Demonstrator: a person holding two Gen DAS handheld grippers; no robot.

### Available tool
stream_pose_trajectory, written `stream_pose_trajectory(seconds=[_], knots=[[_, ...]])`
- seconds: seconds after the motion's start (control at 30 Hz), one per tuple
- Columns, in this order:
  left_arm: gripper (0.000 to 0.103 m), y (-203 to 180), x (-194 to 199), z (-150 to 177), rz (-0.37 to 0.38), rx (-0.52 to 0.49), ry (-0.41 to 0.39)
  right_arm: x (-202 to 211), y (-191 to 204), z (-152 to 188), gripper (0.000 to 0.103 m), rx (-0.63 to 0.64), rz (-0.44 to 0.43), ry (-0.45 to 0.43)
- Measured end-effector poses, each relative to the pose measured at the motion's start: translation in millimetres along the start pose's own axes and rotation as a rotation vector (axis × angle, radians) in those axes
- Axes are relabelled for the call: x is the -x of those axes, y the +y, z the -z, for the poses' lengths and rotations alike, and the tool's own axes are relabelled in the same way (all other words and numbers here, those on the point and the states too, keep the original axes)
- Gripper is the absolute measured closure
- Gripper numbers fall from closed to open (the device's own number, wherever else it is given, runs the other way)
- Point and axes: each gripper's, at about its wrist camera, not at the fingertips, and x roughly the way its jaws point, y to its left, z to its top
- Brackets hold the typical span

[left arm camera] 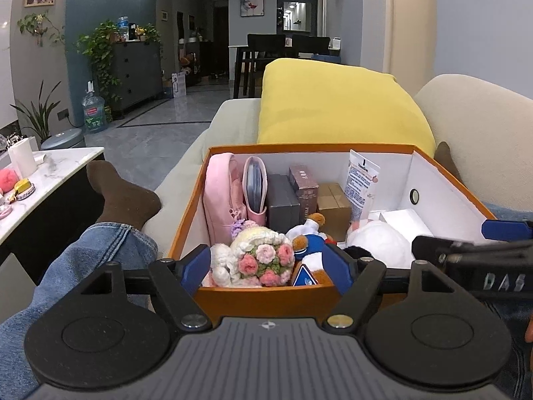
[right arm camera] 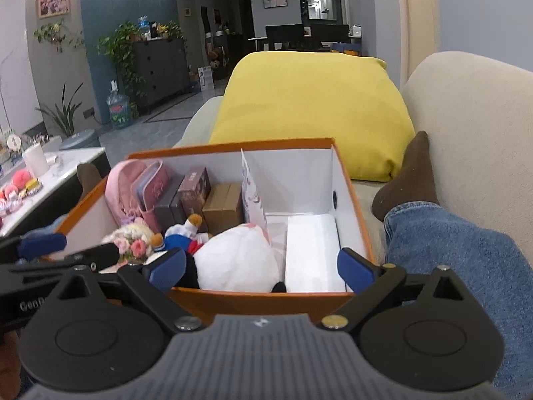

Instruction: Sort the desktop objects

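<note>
Here, the orange cardboard box (left arm camera: 253,295) with white inside walls stood on the sofa between the person's legs in blue jeans. The left gripper (left arm camera: 271,268) and the right gripper (right arm camera: 263,268) hovered at its near rim, both jaws released, grasping nothing. Inside lay a crocheted flower bouquet (left arm camera: 263,260), a white plush toy (right arm camera: 238,265) and small dark boxes (left arm camera: 283,201).

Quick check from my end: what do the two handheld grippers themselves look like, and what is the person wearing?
Both the left gripper and the right gripper match: black angular link arms with metal pivot pins, blue pads on the fingertips, two round black discs and a ribbed grey body with a small emblem. White lettering marks each one's side. No cables show. The person wears blue jeans and brown socks.
</note>
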Motion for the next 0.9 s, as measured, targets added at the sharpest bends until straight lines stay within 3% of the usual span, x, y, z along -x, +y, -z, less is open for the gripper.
stream_pose_trajectory(seconds=[0.9], knots=[[0.014,-1.4,-3.6,1.5,-0.003,0.025,0.009,-2.5,-0.6,3.9,0.001,0.013,0.014,-0.009]])
